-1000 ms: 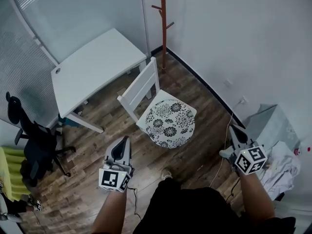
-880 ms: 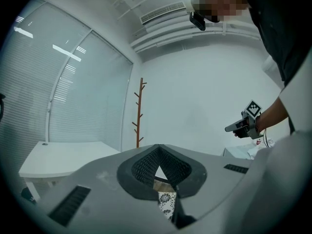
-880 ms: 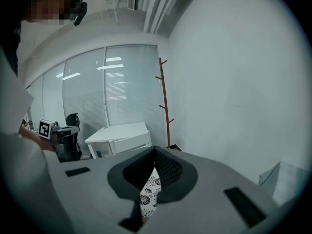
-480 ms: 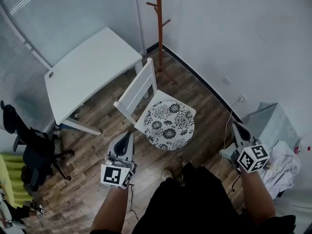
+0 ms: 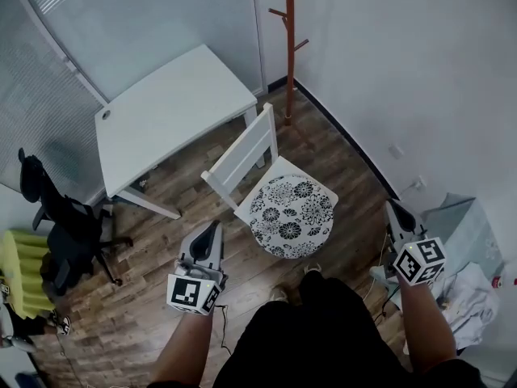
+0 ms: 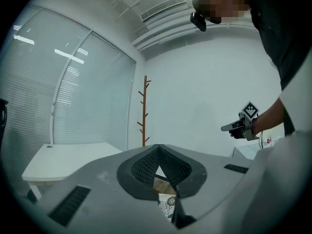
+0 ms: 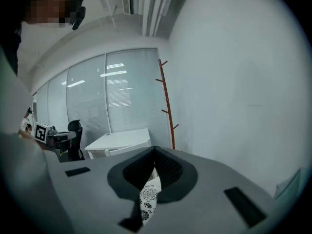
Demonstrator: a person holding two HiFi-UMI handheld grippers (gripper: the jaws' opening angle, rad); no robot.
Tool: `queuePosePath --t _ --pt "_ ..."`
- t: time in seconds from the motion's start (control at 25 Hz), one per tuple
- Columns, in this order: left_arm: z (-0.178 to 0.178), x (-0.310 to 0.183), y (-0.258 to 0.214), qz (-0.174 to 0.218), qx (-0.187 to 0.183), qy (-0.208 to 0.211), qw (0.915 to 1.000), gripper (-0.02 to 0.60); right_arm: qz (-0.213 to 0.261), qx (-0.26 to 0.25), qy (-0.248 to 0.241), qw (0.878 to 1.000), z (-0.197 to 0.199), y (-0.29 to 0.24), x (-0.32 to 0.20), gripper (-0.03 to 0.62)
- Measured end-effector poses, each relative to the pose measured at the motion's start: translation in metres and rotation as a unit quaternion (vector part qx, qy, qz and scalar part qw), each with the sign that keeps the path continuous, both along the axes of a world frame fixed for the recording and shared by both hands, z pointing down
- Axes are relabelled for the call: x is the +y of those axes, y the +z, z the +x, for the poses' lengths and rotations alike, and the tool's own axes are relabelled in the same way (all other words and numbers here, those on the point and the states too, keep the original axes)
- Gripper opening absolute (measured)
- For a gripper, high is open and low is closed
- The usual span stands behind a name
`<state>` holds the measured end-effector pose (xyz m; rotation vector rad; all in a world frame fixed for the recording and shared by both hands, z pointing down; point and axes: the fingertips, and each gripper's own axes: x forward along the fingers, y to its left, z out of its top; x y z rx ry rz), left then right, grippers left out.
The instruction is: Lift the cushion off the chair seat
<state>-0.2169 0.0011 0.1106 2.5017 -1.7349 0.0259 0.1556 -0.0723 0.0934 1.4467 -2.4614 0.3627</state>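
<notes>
The round white fabric cushion [image 5: 292, 216] wears black flower prints; the slatted wooden chair [image 5: 242, 153] is white, the plank floor [image 5: 323, 148] brown, my plastic left gripper [image 5: 212, 226] and right gripper [image 5: 394, 207] grey (marker cubes black-and-white)

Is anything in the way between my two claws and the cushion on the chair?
Nothing visible. The cushion lies uncovered on the chair, whose back stands on the far side. Only open floor separates it from the left claw and the right claw. Both claws are shut and empty.
</notes>
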Motion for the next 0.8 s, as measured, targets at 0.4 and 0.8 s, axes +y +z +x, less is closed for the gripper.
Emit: queuePosePath --t 0.4,0.8 --pt "0.037 -0.021 0.004 -0.029 -0.011 -0.044 0.9985 0.002 -0.016 -0.023 -0.064 0.998 0.006 0.031 -0.052 0.008" --pt "0.039 -0.032 0.022 -0.065 -0.024 -0.109 0.9916 0.002 -0.042 -0.031 -0.103 0.993 0.008 0.065 -0.106 0.008"
